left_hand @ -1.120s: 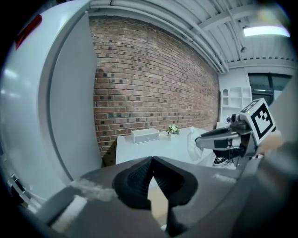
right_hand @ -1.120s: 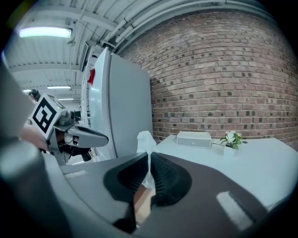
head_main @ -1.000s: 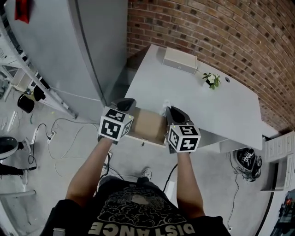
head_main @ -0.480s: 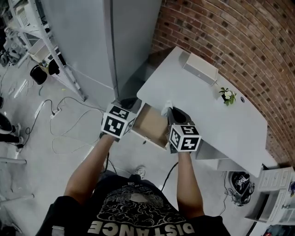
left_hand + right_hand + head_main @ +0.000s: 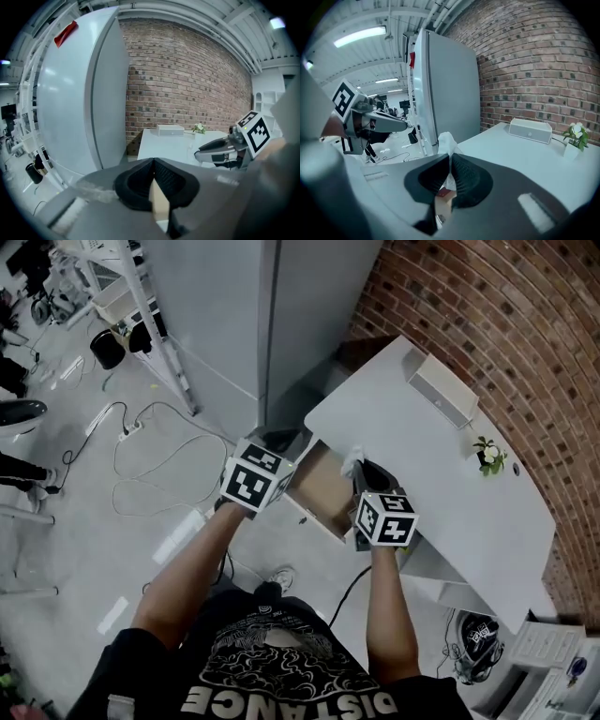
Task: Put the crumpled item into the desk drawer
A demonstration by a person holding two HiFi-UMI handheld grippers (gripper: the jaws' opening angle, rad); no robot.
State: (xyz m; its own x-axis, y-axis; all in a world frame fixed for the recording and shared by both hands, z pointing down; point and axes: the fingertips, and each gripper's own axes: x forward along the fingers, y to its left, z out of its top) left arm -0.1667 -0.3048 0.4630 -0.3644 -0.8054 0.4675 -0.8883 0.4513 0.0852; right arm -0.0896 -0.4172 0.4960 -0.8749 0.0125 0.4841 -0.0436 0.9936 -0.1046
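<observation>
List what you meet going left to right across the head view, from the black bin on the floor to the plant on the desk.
Black round bin → left gripper → open wooden desk drawer → right gripper, clamped on the crumpled white paper → long white box → small potted plant.

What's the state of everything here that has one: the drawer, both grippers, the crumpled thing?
Drawer: open.
Tissue: crumpled, clamped in the right gripper, not yet in the drawer.
Right gripper: shut on the tissue.
Left gripper: shut, nothing between its jaws.
Plant: upright on the desk.
</observation>
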